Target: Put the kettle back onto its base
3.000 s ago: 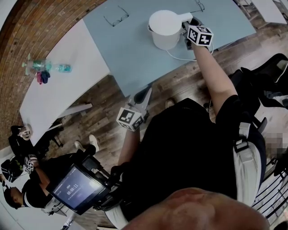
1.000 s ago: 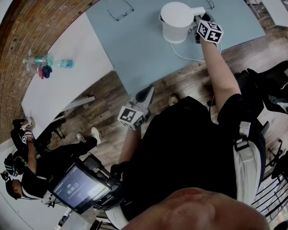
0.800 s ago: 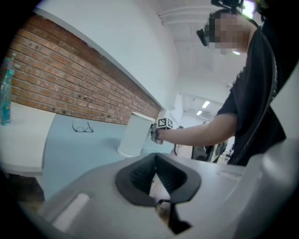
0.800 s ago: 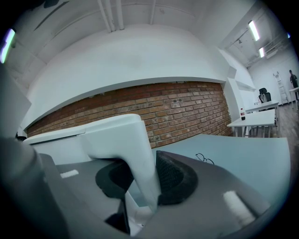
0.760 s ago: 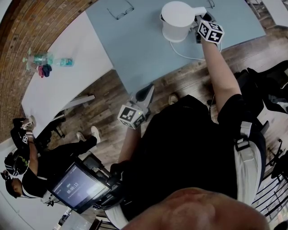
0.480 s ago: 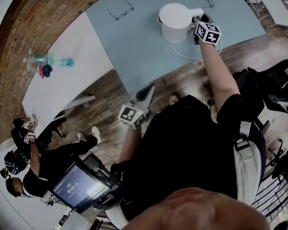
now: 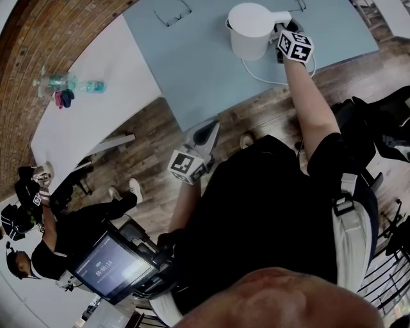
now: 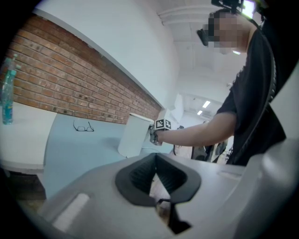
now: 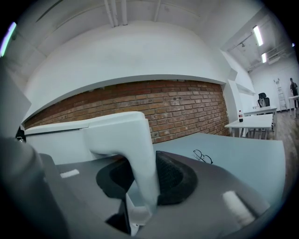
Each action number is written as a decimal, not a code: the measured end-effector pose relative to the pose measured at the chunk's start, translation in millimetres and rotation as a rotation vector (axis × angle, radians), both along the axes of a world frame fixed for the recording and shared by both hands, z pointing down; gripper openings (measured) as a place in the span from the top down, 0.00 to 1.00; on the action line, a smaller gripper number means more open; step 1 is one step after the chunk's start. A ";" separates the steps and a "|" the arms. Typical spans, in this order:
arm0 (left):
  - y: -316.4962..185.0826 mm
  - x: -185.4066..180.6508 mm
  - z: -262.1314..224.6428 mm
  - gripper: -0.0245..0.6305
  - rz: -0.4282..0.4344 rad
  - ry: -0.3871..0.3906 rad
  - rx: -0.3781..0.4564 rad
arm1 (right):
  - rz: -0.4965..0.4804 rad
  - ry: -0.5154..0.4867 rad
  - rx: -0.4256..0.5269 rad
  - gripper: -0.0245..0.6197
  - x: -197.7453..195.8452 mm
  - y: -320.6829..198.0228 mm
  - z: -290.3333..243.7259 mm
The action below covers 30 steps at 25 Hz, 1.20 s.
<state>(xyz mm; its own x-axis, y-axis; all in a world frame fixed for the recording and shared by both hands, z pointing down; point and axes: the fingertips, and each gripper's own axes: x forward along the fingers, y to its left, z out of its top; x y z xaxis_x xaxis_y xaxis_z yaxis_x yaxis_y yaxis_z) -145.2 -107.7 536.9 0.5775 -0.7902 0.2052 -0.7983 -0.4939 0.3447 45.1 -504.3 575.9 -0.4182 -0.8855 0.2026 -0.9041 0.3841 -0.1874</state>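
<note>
Two right gripper fingers, just closing in, clamp the kettle handle; the head view hides this under the marker cube. Kettle stands on the bench at 12 o'clock, spectacles at 11. Left gripper fingers meet, empty.

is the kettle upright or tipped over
Upright: the kettle stands on the blue table with its sides vertical in the left gripper view.

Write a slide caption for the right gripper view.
Right gripper jaws, just closing on white kettle handle; glasses on table behind.
</note>
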 end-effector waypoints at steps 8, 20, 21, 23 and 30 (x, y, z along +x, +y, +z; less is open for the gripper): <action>-0.9 -3.8 -1.8 0.96 -0.003 0.000 0.012 | -0.003 0.029 -0.018 0.81 -1.8 1.0 2.9; 0.5 -7.0 0.4 0.96 -0.007 0.000 0.022 | -0.045 0.069 -0.060 0.81 -12.6 -4.5 13.9; 2.2 -3.1 -1.6 0.96 -0.005 -0.003 0.026 | -0.053 0.072 -0.064 0.81 -10.5 -3.8 12.6; 7.3 6.8 -6.7 0.96 0.000 -0.006 0.034 | -0.079 0.084 -0.070 0.81 -4.2 0.2 9.3; 14.5 12.0 -16.4 0.96 0.006 -0.014 0.049 | -0.139 0.150 -0.080 0.72 3.6 13.1 4.6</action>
<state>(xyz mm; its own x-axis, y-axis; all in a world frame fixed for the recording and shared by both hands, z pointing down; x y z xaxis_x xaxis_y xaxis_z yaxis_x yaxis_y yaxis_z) -133.1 -93.2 520.5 0.5799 -0.7959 0.1738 -0.7995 -0.5150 0.3090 48.7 -491.2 580.5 -0.4952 -0.8001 0.3387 -0.8635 0.4964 -0.0899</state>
